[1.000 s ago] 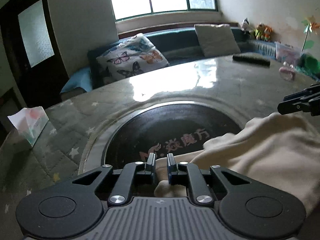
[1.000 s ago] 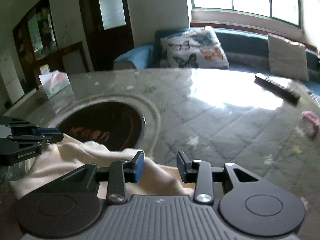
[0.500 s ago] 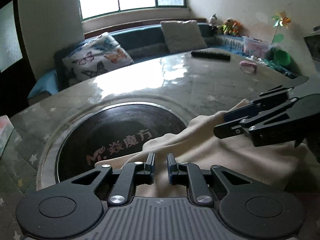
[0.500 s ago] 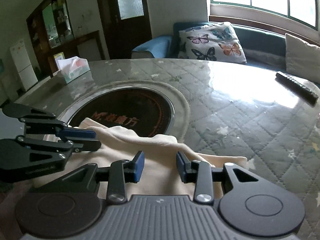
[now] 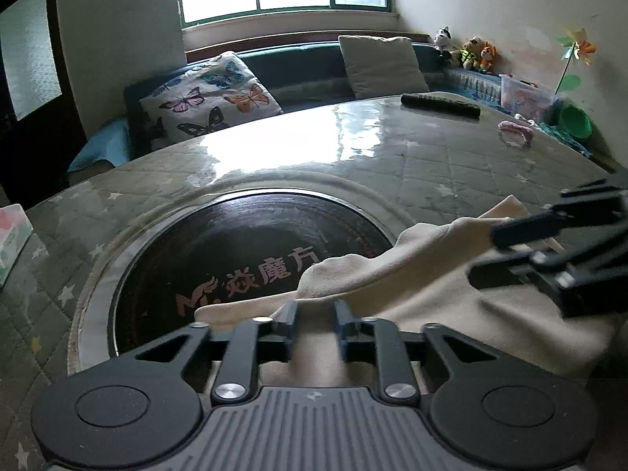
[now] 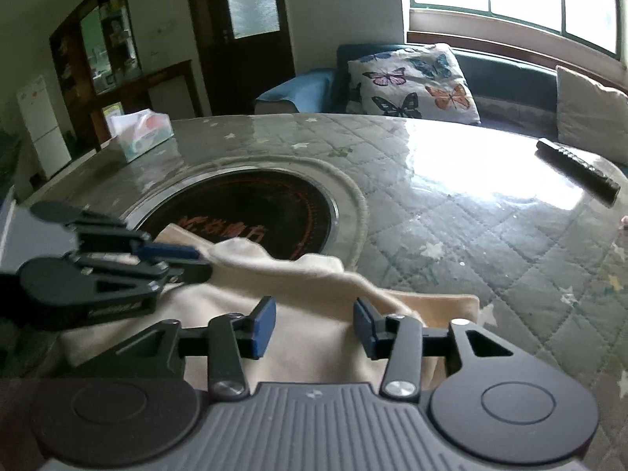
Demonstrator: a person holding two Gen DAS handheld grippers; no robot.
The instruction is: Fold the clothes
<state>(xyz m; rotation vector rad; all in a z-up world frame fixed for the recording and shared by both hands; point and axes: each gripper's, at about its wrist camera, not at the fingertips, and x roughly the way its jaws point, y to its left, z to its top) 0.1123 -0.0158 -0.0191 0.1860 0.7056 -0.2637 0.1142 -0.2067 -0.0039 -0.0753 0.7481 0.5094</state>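
A cream garment [image 5: 412, 294] lies rumpled on the table's near side, and its far edge laps over the dark round plate. My left gripper [image 5: 316, 322] sits low over the cloth's left part. Its jaws are opening, cloth shows in the gap, and the pads do not press it. My right gripper [image 6: 314, 325] hovers over the garment [image 6: 314, 286] at its right part. Its jaws are opening too, wide apart, with cloth below them and nothing pinched. Each gripper shows in the other's view: the right gripper [image 5: 486, 255] and the left gripper [image 6: 184, 261].
A black round hotplate [image 5: 235, 255] is set into the quilted, glossy tabletop [image 6: 471, 204]. A tissue box [image 6: 141, 133] stands at the far left, with a remote [image 6: 577, 165] and a small pink item [image 5: 516, 131] at the far right. A sofa with a butterfly cushion [image 5: 212, 94] runs behind the table.
Both pairs of jaws have spread. The left one has let go of the cloth edge it pinched. The garment has settled flatter on the table, its edge over the hotplate.
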